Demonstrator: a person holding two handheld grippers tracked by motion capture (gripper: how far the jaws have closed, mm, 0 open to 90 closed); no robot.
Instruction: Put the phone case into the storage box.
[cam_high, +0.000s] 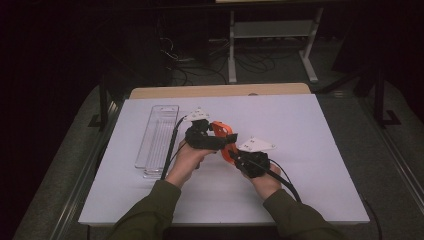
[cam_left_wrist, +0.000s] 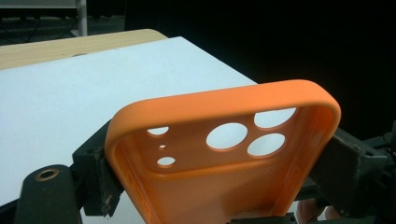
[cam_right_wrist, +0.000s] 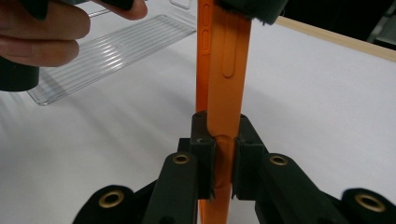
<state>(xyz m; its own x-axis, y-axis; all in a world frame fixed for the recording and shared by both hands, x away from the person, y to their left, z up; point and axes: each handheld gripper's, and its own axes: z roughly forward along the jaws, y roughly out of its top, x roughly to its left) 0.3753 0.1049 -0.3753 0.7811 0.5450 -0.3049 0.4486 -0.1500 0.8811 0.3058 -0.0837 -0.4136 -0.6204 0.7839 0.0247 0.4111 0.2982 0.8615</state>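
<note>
A clear ribbed plastic tray (cam_high: 156, 140) lies lengthwise near the left edge of the white table (cam_high: 310, 165).

The orange phone case (cam_left_wrist: 224, 172) looks like matt, smooth soft plastic. At centre frame, the gripper (cam_right_wrist: 223, 179) pads are rough black plastic with brass-coloured rivets. The tray (cam_high: 157, 140), left of centre, is clear ribbed glossy plastic. The surface (cam_high: 300, 130) is matt white, edged with pale wood.
</note>
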